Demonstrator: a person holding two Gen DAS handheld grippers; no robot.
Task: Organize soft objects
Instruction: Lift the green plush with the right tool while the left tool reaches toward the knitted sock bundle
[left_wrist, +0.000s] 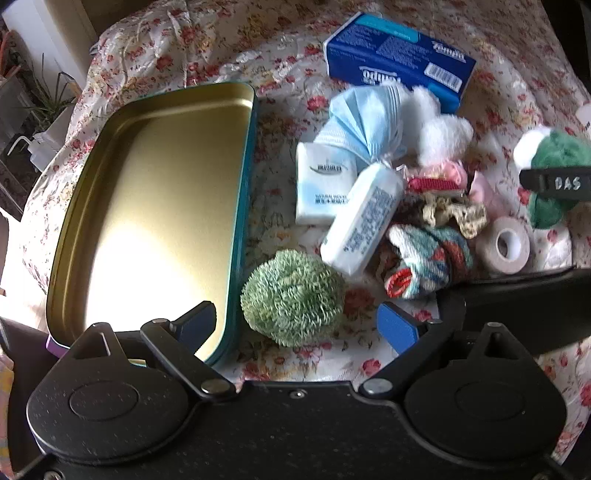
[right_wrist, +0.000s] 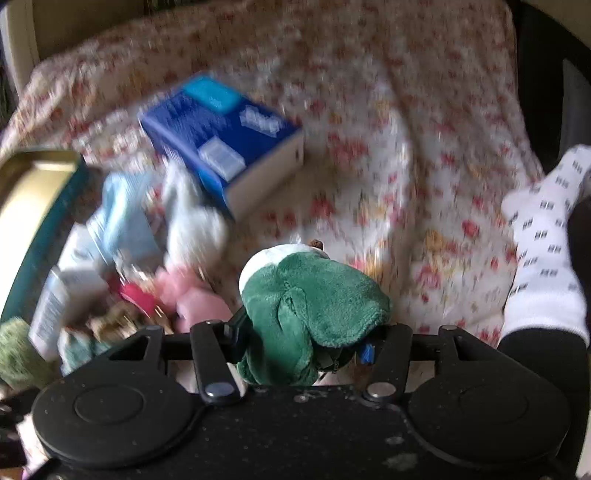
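My left gripper (left_wrist: 297, 323) stands open, its blue pads on either side of a green fuzzy scrubber ball (left_wrist: 291, 299) without touching it. To the left lies an open gold tin tray (left_wrist: 166, 184) with a teal rim and nothing in it. My right gripper (right_wrist: 303, 343) is shut on a green plush toy (right_wrist: 314, 295) with a white end. In the left wrist view the plush toy (left_wrist: 557, 151) hangs at the far right with a black finger (left_wrist: 554, 182) across it. The right wrist view is blurred.
A pile lies right of the tray: two white tissue packs (left_wrist: 321, 184), blue face masks (left_wrist: 362, 118), white fluff (left_wrist: 443, 136), a knitted cloth (left_wrist: 424, 258), a tape roll (left_wrist: 506, 245). A blue tissue box (left_wrist: 399, 62) sits behind. A person's socked foot (right_wrist: 546, 251) rests at right.
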